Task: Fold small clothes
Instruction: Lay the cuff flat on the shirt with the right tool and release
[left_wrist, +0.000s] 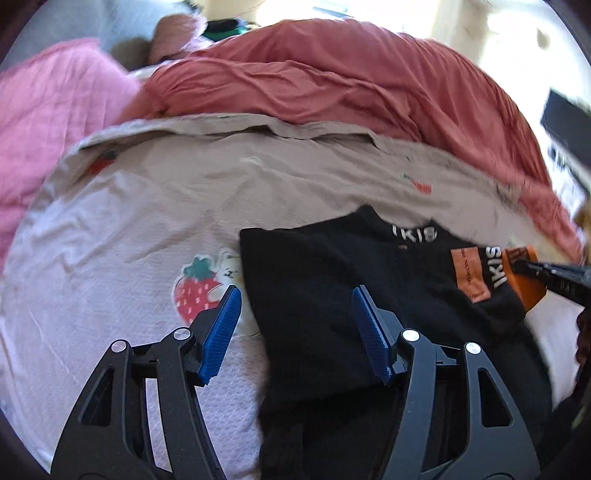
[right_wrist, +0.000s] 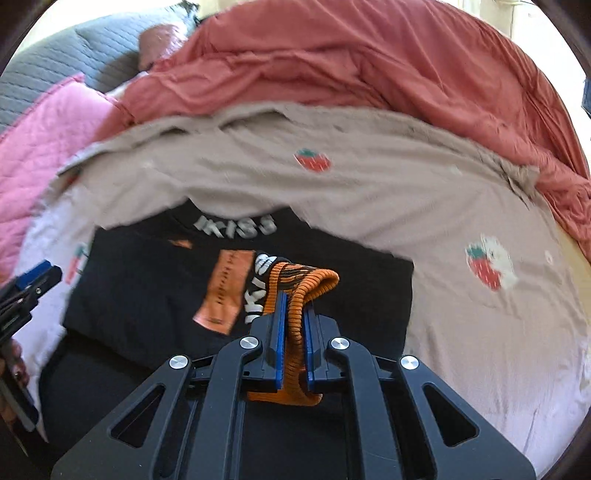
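— Our right gripper (right_wrist: 293, 328) is pinching the orange ribbed cuff (right_wrist: 295, 295) of the black sweater (right_wrist: 147, 295); the two blue pads (right_wrist: 279, 343) are pressed tight on the fabric, and the cuff bulges out above them. Our left gripper (left_wrist: 295, 321) has its fingers spread wide with nothing between them.

— Where does our left one hang?

— Over the left edge of the sweater. One pad is above the pale bedsheet (left_wrist: 129, 240), just beside the strawberry print (left_wrist: 195, 291), and the other pad is above the black cloth.

— And the sweater itself?

— It lies flat on the sheet, in the near middle of the bed. The collar with white letters (right_wrist: 236, 225) points away from us, and an orange patch (right_wrist: 225, 291) sits on the front. The sleeve is drawn across the body toward the middle, with the cuff lifted in our right gripper.

— How are the edges?

— The left edge and the far right edge look straight. The near hem runs under our grippers, so we cannot tell how it lies.

— Do we have room to move?

— To the right of the sweater the sheet is open and wide, with only strawberry prints on it. To the left we have a narrower strip of sheet. Behind the collar the sheet ends at a folded edge, and the red duvet (right_wrist: 369, 66) is heaped there. The pink quilt (right_wrist: 44, 140) lies at the far left.
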